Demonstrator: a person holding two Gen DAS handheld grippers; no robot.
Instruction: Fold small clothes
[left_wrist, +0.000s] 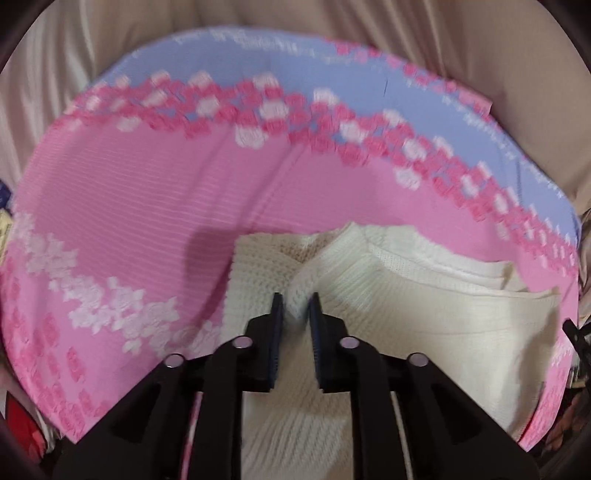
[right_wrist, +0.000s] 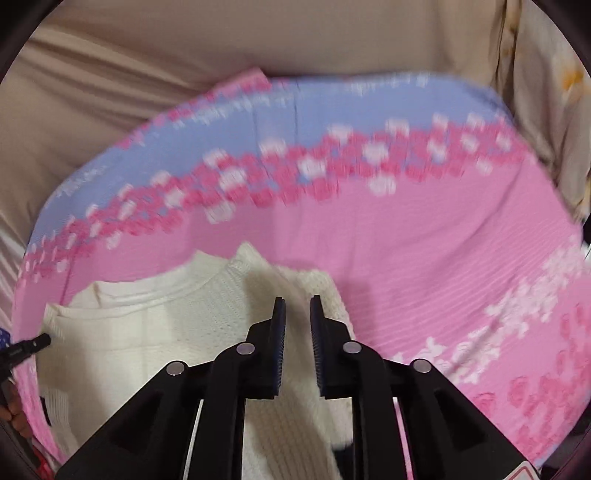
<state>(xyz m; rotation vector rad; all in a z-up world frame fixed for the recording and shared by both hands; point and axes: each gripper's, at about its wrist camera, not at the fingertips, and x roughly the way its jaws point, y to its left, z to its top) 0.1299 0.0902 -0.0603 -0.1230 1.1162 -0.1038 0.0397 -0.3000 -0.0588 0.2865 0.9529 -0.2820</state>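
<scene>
A cream white knitted sweater (left_wrist: 424, 306) lies partly folded on a pink and blue flowered cloth (left_wrist: 140, 206). My left gripper (left_wrist: 296, 302) is shut on a raised fold of the sweater near its left side. In the right wrist view the same sweater (right_wrist: 147, 332) lies under my right gripper (right_wrist: 297, 306), whose jaws stand a little apart above the knit with nothing between them. The tip of the left gripper shows at the left edge of the right wrist view (right_wrist: 33, 345).
The flowered cloth (right_wrist: 424, 236) covers a bed or sofa with beige fabric (right_wrist: 258, 40) behind it. A flowered pillow (right_wrist: 554, 74) stands at the far right. The right gripper's tip shows at the right edge of the left wrist view (left_wrist: 576, 332).
</scene>
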